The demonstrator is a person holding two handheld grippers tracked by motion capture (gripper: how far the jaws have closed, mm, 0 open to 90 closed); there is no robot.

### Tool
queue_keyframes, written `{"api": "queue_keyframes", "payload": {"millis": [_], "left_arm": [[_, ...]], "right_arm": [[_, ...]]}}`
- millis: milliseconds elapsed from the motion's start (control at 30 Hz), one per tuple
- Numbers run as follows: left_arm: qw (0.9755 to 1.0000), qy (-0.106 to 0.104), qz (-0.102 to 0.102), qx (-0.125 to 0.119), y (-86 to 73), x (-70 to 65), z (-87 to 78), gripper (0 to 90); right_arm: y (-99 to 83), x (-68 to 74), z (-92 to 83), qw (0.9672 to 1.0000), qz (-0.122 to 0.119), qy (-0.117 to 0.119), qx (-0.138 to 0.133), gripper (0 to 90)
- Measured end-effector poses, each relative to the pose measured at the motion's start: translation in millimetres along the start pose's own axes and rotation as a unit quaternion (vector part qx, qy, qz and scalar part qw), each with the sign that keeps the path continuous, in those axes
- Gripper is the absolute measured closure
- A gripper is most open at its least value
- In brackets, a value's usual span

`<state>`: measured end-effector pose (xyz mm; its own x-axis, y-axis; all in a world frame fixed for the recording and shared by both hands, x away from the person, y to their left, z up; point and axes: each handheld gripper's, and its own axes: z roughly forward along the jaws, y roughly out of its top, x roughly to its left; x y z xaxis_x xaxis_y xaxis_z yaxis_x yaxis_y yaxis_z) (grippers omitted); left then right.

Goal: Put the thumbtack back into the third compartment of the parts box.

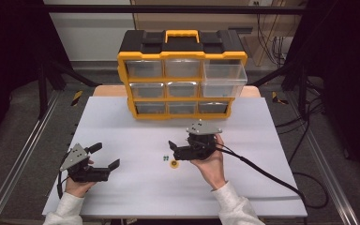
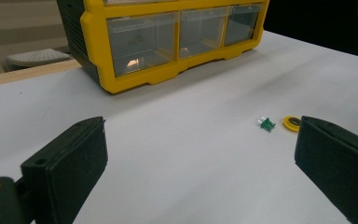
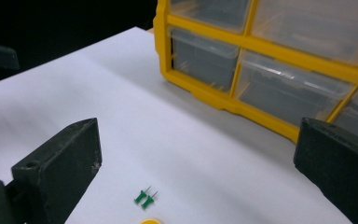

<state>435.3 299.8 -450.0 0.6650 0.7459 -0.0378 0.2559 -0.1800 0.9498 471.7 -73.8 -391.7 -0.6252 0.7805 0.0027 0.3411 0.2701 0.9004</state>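
Probably an approach step before a pickup, with nothing yet gripped. Right gripper [image 1: 178,146] spread wide, hovering just beside two green push pins [image 3: 145,197] and a small yellow ring [image 1: 174,163] on the white table [image 1: 122,122]. Left gripper [image 1: 107,156] likewise spread, empty, well off to the left. Pins lying side by side, needles apparently aimed toward the yellow drawer cabinet [image 1: 183,75], top-right drawer [image 1: 224,79] pulled out. Next: lowering and closing across the pins' long axis.

A yellow drawer cabinet [image 1: 182,75] is standing on the white worktop [image 1: 122,197], its top-right drawer [image 1: 225,78] sticking out
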Motion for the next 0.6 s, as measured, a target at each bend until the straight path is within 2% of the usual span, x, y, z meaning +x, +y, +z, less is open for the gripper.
{"api": "queue_keyframes", "payload": {"millis": [400, 600], "left_arm": [[1.0, 0.0, -0.001, 0.0, -0.2, 0.3, 0.0, 2.2], [1.0, 0.0, -0.001, -0.001, -0.2, 0.3, -0.1, 2.2]], "right_arm": [[-19.2, 8.2, 26.7, 0.9993, 0.004, 0.006, 0.038, 2.5], [-27.7, 10.9, 38.5, 0.9985, 0.009, 0.018, 0.051, 4.3]]}}
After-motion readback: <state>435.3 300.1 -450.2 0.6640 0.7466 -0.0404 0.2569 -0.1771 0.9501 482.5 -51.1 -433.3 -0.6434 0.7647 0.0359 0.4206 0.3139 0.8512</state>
